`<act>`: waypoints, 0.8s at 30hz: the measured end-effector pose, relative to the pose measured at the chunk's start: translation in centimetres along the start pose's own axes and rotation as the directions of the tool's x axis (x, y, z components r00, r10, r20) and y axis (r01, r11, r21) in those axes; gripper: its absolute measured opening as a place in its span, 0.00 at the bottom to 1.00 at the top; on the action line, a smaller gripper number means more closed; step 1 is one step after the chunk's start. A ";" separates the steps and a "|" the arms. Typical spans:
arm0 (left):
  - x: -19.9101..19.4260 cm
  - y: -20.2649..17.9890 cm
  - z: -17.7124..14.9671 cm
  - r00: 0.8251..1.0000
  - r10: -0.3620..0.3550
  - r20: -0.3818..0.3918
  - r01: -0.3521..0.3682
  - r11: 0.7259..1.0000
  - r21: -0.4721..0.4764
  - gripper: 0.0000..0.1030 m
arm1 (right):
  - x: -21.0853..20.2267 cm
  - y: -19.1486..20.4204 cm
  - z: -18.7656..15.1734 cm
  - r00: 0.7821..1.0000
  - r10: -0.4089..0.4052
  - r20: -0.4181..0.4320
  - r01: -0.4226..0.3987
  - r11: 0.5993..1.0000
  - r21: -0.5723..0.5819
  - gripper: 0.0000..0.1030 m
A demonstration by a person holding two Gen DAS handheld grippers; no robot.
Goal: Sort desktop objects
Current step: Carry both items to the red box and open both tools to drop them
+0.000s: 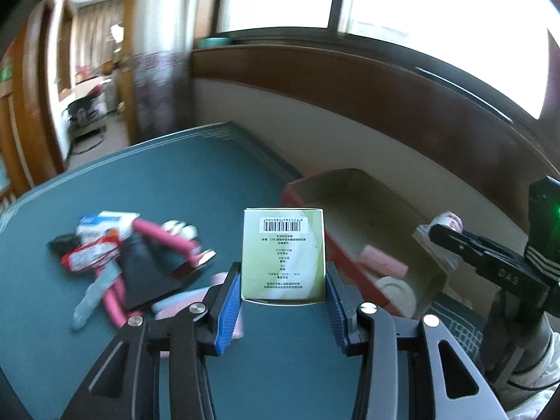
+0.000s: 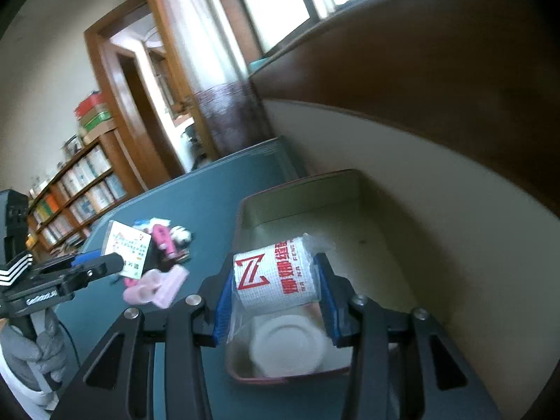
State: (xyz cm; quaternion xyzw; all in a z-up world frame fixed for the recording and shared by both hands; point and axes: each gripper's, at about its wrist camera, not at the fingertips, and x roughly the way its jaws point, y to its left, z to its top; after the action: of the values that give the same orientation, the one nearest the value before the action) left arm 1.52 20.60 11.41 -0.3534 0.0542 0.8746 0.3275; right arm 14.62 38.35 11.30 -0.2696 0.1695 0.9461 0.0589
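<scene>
Green box (image 1: 283, 253): I hold it upright between the blue pads of the left gripper (image 1: 282, 288), barcode face toward my camera, lifted clear of the teal table (image 1: 196, 189).
Left grip risk: the pads seem to bite only the lower edges of the box, so I judge it could pivot or slide out if I swing fast.
Tissue roll (image 2: 276, 274): clamped in the right gripper (image 2: 274, 292), still in its clear wrapper, hanging just above the near end of the red bin (image 2: 245, 210).
Right grip risk: the loose plastic sits between pads and roll, and I think the film could slip and let the roll drop early.
Below the right gripper: a white round dish (image 2: 287, 346) lies in the bin directly under the roll; a drop from here may knock it or land on top.
Bin contents beyond: a pink bar (image 1: 383, 262) rests beside the dish, leaving the far half of the bin bare.
Between the grippers: both tools head toward the same bin and sit close, so I see a collision risk at its near wall.
Left of the left gripper: unsorted pile (image 1: 119, 252) of pink, red and black items, blurred, well apart from the box.
Behind the bin: wall and window ledge, close enough that an overshoot hits them.
</scene>
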 end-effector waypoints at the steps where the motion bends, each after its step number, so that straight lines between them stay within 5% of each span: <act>1: 0.1 -0.3 0.1 1.000 -0.008 -0.002 0.008 1.000 0.010 0.44 | -0.1 -0.5 0.0 1.000 -0.012 0.003 0.012 1.000 0.008 0.45; 15: 4.7 -7.7 3.1 0.991 -0.136 0.008 0.134 0.982 0.134 0.46 | -0.7 -2.7 -0.1 0.993 -0.118 0.031 0.118 0.993 0.018 0.46; 16: 5.0 -8.0 3.2 0.990 -0.142 0.014 0.139 0.981 0.134 0.58 | -0.7 -2.8 -0.2 0.991 -0.132 0.033 0.131 0.991 0.023 0.47; 17: 5.4 -8.1 3.4 0.988 -0.155 0.017 0.151 0.980 0.130 0.81 | -0.6 -3.0 -0.2 0.989 -0.143 0.034 0.142 0.989 0.030 0.55; 18: 5.6 -8.1 3.5 0.987 -0.161 0.022 0.157 0.980 0.123 0.86 | -0.7 -3.1 -0.2 0.989 -0.145 0.034 0.144 0.989 0.033 0.61; 19: 5.6 -7.9 3.5 0.986 -0.163 0.033 0.159 0.981 0.113 0.86 | -0.9 -3.2 -0.2 0.988 -0.150 0.045 0.149 0.988 0.032 0.69; 24: 5.3 -6.4 3.1 0.991 -0.130 0.038 0.127 0.988 0.087 0.86 | -1.4 -3.4 -0.4 0.984 -0.165 0.060 0.164 0.986 0.028 0.69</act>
State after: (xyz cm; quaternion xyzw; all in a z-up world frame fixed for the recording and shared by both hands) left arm 0.77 29.40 11.17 -0.3227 0.0610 0.8561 0.3990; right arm 16.70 41.32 10.73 -0.2523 0.1557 0.9439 0.1453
